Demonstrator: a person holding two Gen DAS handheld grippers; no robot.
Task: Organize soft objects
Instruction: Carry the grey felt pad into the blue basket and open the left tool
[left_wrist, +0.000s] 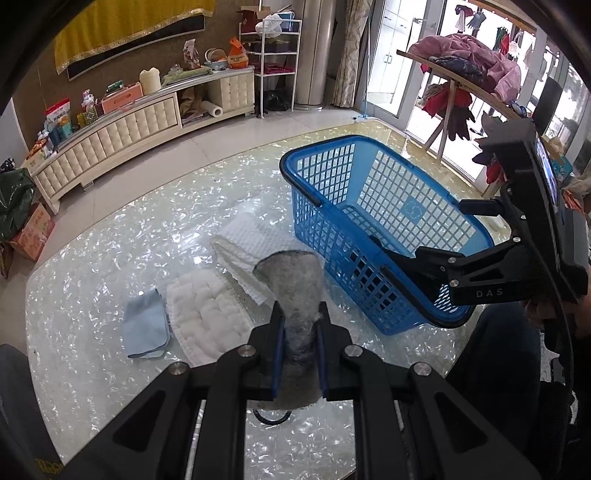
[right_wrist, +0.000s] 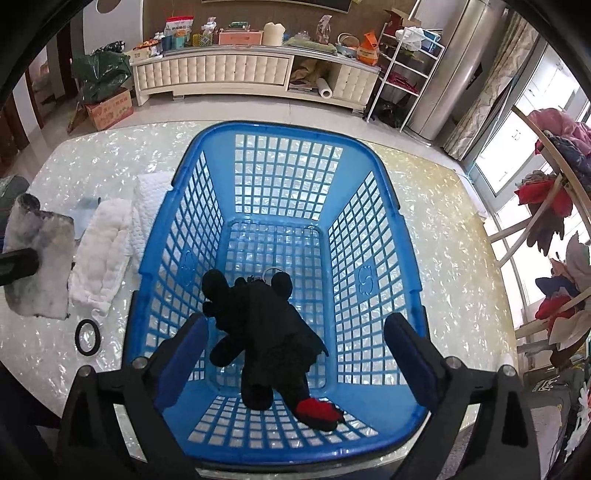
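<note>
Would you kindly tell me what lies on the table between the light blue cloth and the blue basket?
Two white quilted cloths lie side by side there, seen in the left wrist view.

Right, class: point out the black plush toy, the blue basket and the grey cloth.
black plush toy (right_wrist: 264, 332): right wrist view, on its body.
blue basket (right_wrist: 280, 129): right wrist view, on its far rim.
grey cloth (left_wrist: 297, 291): left wrist view, on its upper middle.

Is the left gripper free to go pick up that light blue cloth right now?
Probably not: the left gripper is shut on the grey cloth. Nothing covers the light blue cloth.
</note>
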